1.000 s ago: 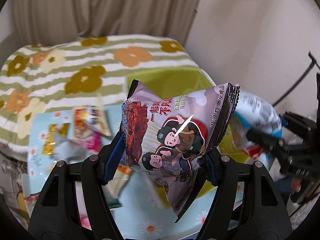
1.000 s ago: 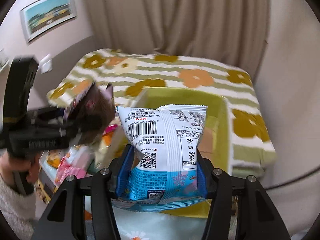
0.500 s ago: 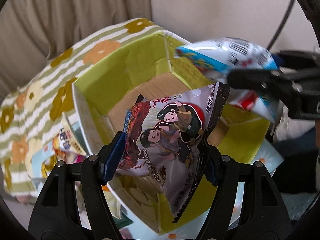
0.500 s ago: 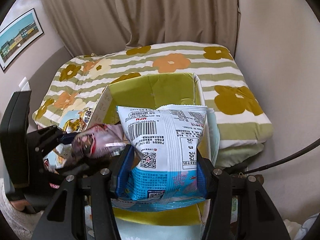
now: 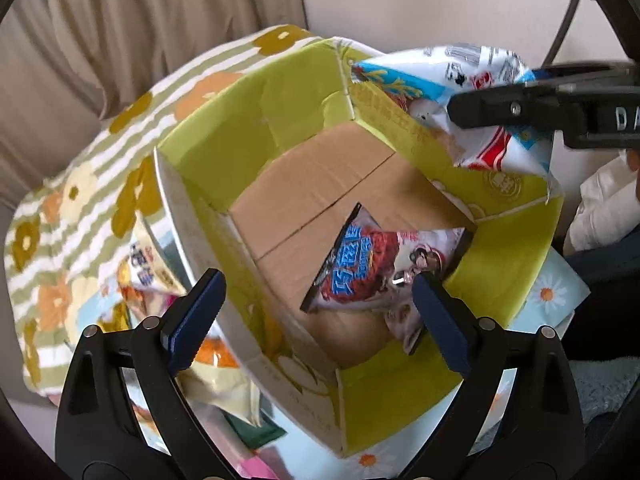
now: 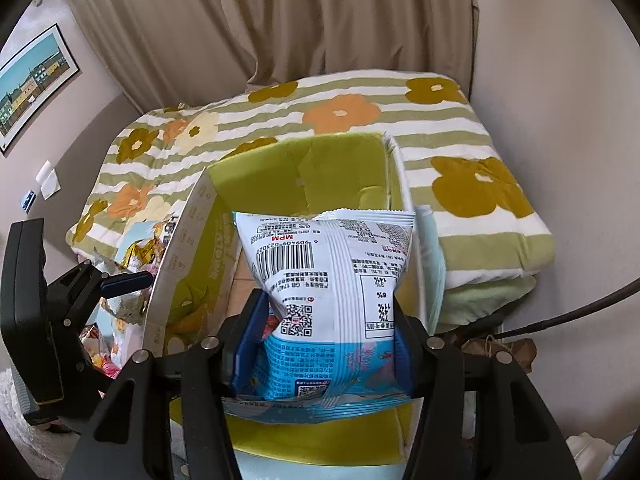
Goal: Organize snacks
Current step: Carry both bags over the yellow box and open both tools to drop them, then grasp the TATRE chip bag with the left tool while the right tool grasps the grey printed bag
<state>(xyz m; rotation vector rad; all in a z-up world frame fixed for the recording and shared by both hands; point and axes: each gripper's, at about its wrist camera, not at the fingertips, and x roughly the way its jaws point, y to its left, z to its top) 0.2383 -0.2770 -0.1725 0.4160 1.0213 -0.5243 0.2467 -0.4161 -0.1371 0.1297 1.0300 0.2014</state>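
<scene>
Now my left tongs [image 5: 316,312] are wide open, holding nothing, above the green box [image 5: 508,248]. Inside, on the brown bottom by its near corner, lies the purple snack bag [image 5: 380,268]. My right tongs [image 6: 324,344] squeeze the white-and-blue snack bag [image 6: 332,280] over the box's near edge.

You have soft, even daylight in both views, bright enough and without hard shadows. The strong fisheye bends the curtain [image 6: 320,40] and the walls, and black corners frame each picture. In the left wrist view the floral blanket [image 5: 80,200] and the loose packets [image 5: 152,276] at the left edge are blurred. A small glare spot sits on the purple snack bag [image 5: 384,276]. The white snack bag [image 6: 332,280] print is sharp.
</scene>
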